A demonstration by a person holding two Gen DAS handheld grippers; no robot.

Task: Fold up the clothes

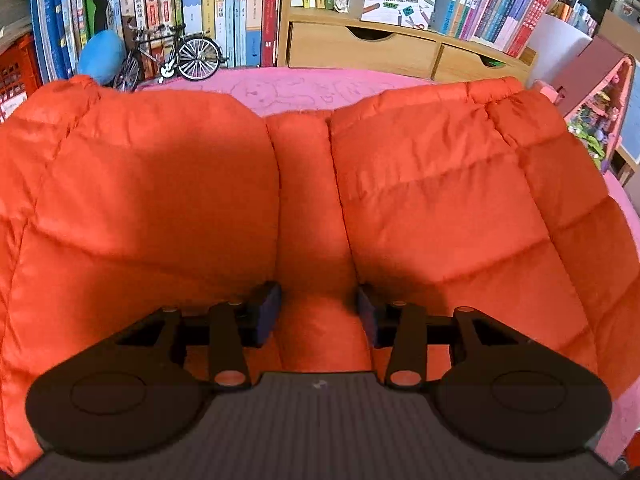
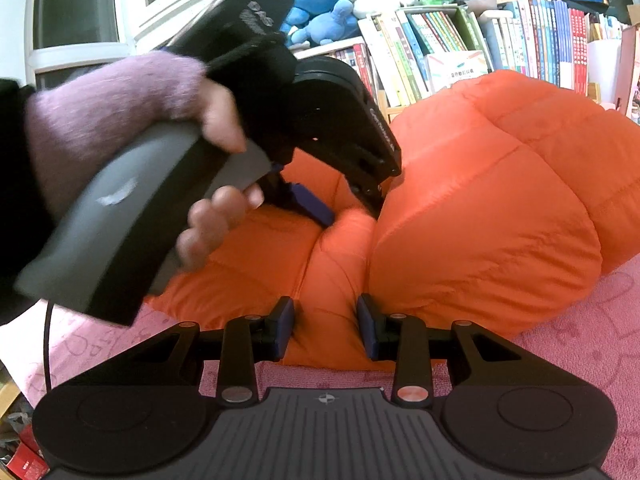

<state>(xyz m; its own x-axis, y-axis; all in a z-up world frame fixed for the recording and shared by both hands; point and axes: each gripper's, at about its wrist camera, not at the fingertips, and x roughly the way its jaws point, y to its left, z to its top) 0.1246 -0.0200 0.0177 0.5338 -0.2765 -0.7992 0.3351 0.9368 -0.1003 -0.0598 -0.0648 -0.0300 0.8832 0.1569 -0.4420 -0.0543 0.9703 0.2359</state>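
Note:
An orange puffer jacket (image 1: 440, 200) lies on a pink cloth-covered table (image 1: 304, 88), bunched into two thick lobes with a raised ridge between them. My left gripper (image 1: 319, 312) is shut on that ridge, with fabric filling the gap between its blue pads. In the right wrist view, a hand (image 2: 216, 112) in a lilac sleeve holds the left gripper (image 2: 350, 214), which points steeply down into the jacket (image 2: 500, 200). Closer to the jacket's near edge, my right gripper (image 2: 326, 326) is shut on the same fold, just above the pink cloth (image 2: 580, 340).
Bookshelves line the back. A model bicycle (image 1: 176, 56) and a blue ball (image 1: 102, 56) stand at the table's far left, and a wooden drawer unit (image 1: 360, 48) stands behind. Plush toys (image 2: 320, 0) sit on the shelf. A black cable (image 2: 48, 344) hangs at the left.

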